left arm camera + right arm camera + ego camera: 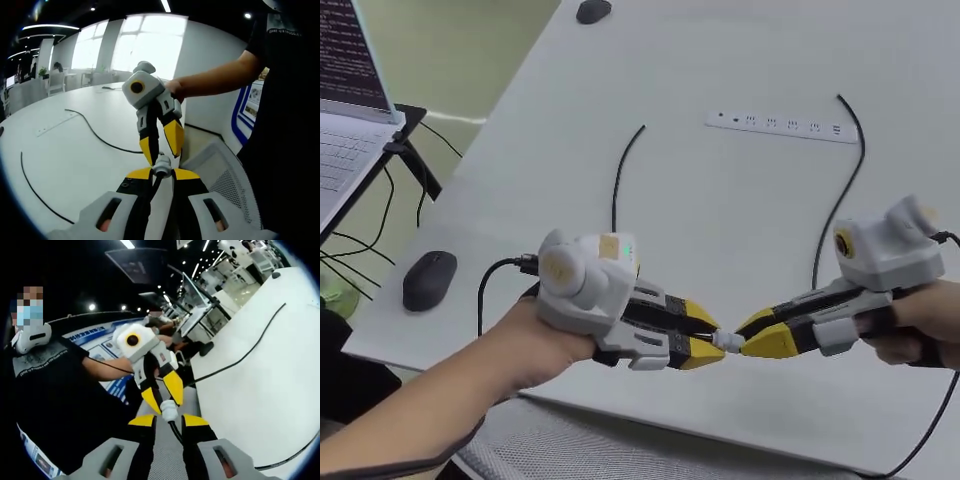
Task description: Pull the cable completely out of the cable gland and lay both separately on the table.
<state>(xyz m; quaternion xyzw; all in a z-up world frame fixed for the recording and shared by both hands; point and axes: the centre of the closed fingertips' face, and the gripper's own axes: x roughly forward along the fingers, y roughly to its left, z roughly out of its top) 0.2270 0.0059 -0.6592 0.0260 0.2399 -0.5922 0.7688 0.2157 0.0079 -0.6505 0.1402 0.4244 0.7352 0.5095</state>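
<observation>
A small white-grey cable gland (728, 341) hangs in the air over the near edge of the white table (720, 230), right between the tips of both grippers. My left gripper (718, 343) comes in from the left, shut on the gland (169, 410). My right gripper (744, 346) meets it from the right. In the right gripper view a short black cable (175, 432) runs from the gland back between my right gripper's (169, 421) narrow jaws, which look shut on it. In the left gripper view the gland (161, 165) sits just above my left gripper (162, 174).
A white power strip (780, 125) lies at the back of the table, and two loose black cables (618, 175) (840, 200) run toward me. A black mouse (428, 280) sits at the left edge, and a laptop (345, 120) stands off the table to the left. A mesh chair (570, 445) is below the near edge.
</observation>
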